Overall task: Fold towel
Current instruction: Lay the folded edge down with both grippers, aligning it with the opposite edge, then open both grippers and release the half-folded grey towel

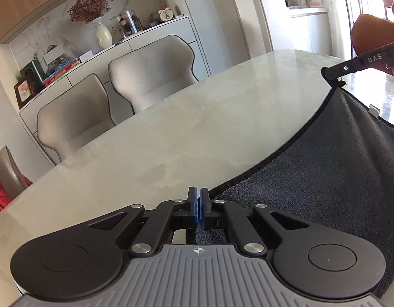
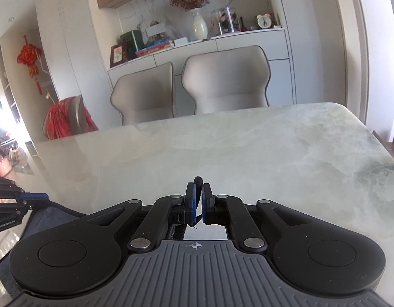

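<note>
A: Where is the towel [image 1: 325, 174]?

B: In the left wrist view it fills the lower right of the frame, dark grey, spread over the table [image 1: 197, 128]. Its black hem curves from the bottom centre up to the upper right.

A: And the left gripper [image 1: 198, 204]?

B: At the bottom centre. Its jaws are together, blue pads nearly meeting, right at the towel's near edge. Grey cloth shows under the fingers, but whether a fold is pinched between the pads I cannot tell.

A: The right gripper [image 1: 327, 73]?

B: Its black tip enters at the upper right of that view and meets the towel's far corner, which rises to it. In the right wrist view the gripper [image 2: 199, 199] sits bottom centre, jaws clamped on the towel hem [image 2: 198, 180]; a dark bit of hem pokes out above the pads.

A: Anything else?

B: Two beige chairs [image 2: 189, 89] behind the table, in the middle of the frame. The left gripper [image 2: 30, 200] shows at the left edge, with towel [image 2: 51, 217] below it.
</note>
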Available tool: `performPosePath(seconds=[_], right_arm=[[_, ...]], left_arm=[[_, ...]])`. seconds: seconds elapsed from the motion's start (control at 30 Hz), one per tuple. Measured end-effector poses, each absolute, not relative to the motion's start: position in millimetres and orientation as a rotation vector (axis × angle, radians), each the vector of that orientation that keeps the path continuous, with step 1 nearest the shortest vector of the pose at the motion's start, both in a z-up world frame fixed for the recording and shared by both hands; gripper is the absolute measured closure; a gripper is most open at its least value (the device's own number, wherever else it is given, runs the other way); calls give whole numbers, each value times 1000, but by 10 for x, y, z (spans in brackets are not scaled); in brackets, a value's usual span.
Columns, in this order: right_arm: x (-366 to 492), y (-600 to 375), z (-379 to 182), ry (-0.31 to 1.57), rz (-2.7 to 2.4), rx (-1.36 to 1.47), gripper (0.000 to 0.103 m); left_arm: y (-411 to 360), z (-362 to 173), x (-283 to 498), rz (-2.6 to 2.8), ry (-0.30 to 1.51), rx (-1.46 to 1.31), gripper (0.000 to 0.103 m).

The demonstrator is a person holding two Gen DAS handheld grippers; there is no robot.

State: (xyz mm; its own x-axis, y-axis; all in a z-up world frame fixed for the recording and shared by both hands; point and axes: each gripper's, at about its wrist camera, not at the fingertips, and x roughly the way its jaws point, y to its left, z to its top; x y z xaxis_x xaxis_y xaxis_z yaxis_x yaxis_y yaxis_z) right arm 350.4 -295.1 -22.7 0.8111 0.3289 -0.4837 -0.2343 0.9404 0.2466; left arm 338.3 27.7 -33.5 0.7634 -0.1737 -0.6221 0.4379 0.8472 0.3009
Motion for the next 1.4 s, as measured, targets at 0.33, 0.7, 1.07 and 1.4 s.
performPosePath(seconds=[0.33,0.7,1.07,1.4], right_arm=[[3447,-2878,-375,650,275,75,96],[2752,-2779,-153,619,336,60,94],[2266,-2494,-394,717,453,104,89],[1991,-2514,-371,707,387,17,83]], left_arm=[[247,-416,3323,-318,632,505,90],[48,-303,2697,-276,587,478,63],[8,-450,2393,-253,645,373,54],[279,-443,2189,-179,648,308,44]])
